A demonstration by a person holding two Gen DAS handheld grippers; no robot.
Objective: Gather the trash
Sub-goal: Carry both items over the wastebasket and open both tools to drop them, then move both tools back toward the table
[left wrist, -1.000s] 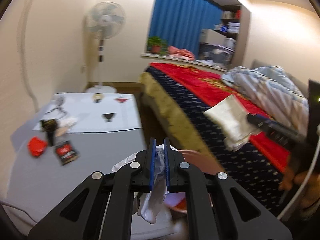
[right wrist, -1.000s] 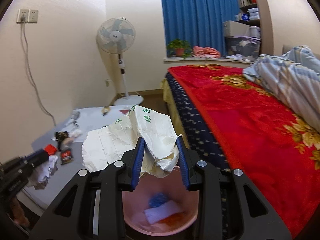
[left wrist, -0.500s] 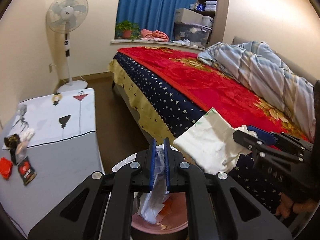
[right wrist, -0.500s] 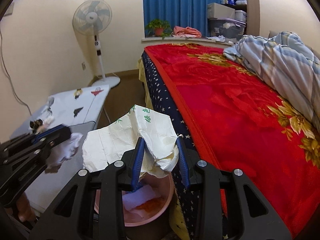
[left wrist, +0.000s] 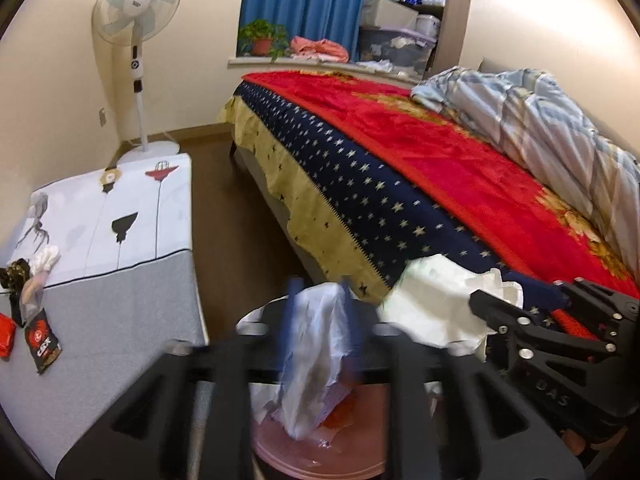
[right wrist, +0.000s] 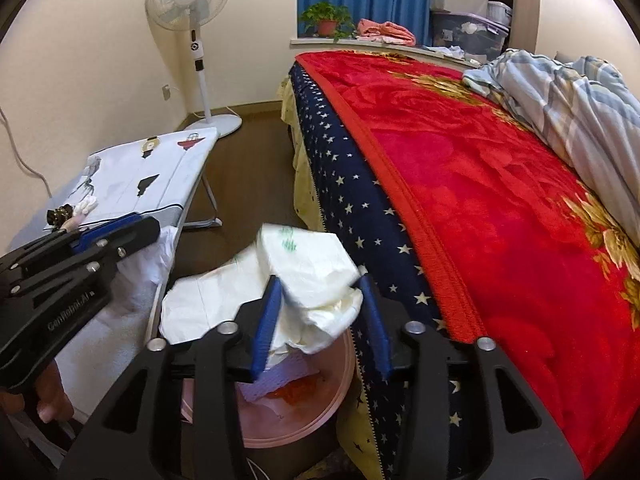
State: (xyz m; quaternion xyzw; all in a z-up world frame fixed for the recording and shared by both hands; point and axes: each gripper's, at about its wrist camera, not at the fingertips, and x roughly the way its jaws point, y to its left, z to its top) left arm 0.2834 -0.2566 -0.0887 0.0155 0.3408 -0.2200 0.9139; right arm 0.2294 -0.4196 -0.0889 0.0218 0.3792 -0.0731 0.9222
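Left wrist view: the left gripper (left wrist: 318,300) is blurred, its blue-padded jaws opening. A crumpled white tissue wad (left wrist: 316,356) hangs between them; whether the pads press on it cannot be told through the blur. Directly beneath, at 6 o'clock, sits the round pink plastic trash bin (left wrist: 320,456), already holding white and orange scraps. At 3 o'clock the right gripper (left wrist: 516,300) reaches in, a crumpled cream paper wrapper (left wrist: 432,304) at its tip. At 9 o'clock a table under a white and grey printed cloth (left wrist: 120,272) carries a black snack packet (left wrist: 42,346) and a red wrapper (left wrist: 6,336) near its left edge. A bed with a red floral blanket (left wrist: 460,160) fills the upper right, a white pedestal fan (left wrist: 136,4) stands at 11 o'clock.

Right wrist view: the right gripper's jaws are opening. The cream wrapper lies loosely between them, touching the left pad while the right pad stands clear. The pink bin's rim shows just below, at 6 o'clock. At 9 o'clock the left gripper comes in with white tissue beneath it, and fingers (right wrist: 50,400) wrap its handle.
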